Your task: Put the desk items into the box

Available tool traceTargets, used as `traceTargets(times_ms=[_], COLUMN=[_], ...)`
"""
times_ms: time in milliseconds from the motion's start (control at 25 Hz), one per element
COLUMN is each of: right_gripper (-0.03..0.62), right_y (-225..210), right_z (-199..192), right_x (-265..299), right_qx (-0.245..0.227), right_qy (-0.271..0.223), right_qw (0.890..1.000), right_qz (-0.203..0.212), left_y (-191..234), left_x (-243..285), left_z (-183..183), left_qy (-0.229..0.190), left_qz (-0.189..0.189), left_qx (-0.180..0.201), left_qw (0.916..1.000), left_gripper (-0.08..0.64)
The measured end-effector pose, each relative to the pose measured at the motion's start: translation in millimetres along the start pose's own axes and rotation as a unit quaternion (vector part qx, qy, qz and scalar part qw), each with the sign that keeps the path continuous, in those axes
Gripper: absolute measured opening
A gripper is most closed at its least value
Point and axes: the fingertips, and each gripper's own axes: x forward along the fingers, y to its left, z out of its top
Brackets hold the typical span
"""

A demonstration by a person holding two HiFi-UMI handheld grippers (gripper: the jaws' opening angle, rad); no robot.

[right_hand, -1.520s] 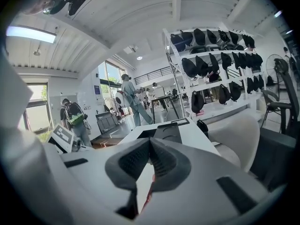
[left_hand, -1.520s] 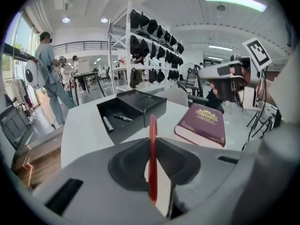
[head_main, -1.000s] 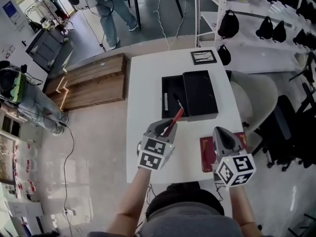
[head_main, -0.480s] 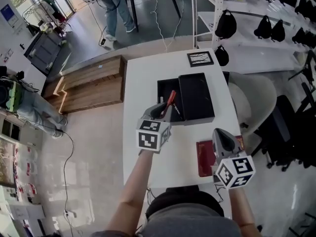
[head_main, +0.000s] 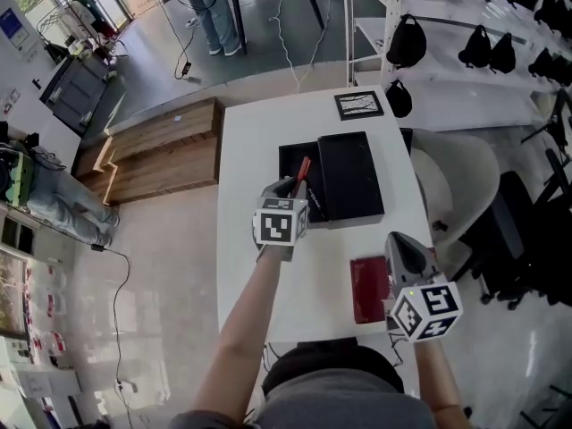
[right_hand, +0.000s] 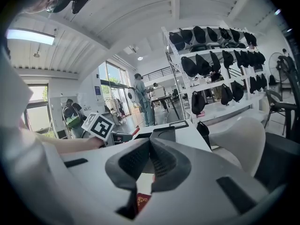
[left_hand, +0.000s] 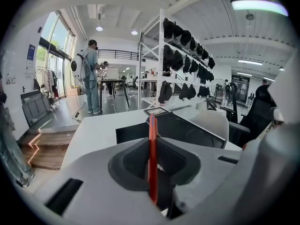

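Observation:
My left gripper [head_main: 290, 187] is shut on a red pen [head_main: 302, 169], which points up and forward over the near edge of the open black box [head_main: 292, 164] on the white table [head_main: 246, 141]. In the left gripper view the pen [left_hand: 153, 149] stands upright between the jaws, with the box [left_hand: 133, 131] just beyond. The box's black lid [head_main: 350, 177] lies against its right side. My right gripper [head_main: 400, 241] is shut with nothing in it and hovers beside a dark red booklet [head_main: 367, 289], whose corner [right_hand: 143, 201] shows below its jaws.
A small framed picture [head_main: 358, 105] lies at the table's far end. A white chair [head_main: 456, 177] stands to the right, with shelves of black caps [head_main: 483, 52] behind it. A wooden platform [head_main: 156, 150] lies left of the table. A person [head_main: 210, 7] stands far off.
My left gripper has carried the red pen away from me, from the table's middle to the box's near edge. The right gripper has stayed by the booklet.

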Motion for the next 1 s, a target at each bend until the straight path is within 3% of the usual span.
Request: traceTargets(times_ms=[560, 1000], right_gripper=[0.005, 0.005], right_y=[-13, -20], right_z=[1, -1], right_x=[6, 9], right_qx=[-0.002, 0.001], right_qy=[0.008, 0.010], right_qw=[1.000, 1.000], right_qz=[-0.012, -0.017], left_y=[10, 7], left_x=[50, 72], left_z=[-28, -42], left_qy=[0.076, 0.149], left_qz=[0.018, 0.029], left_qx=[0.009, 0.032], left_qw=[0.9969, 0.9878], left_gripper=[0.052, 0.052])
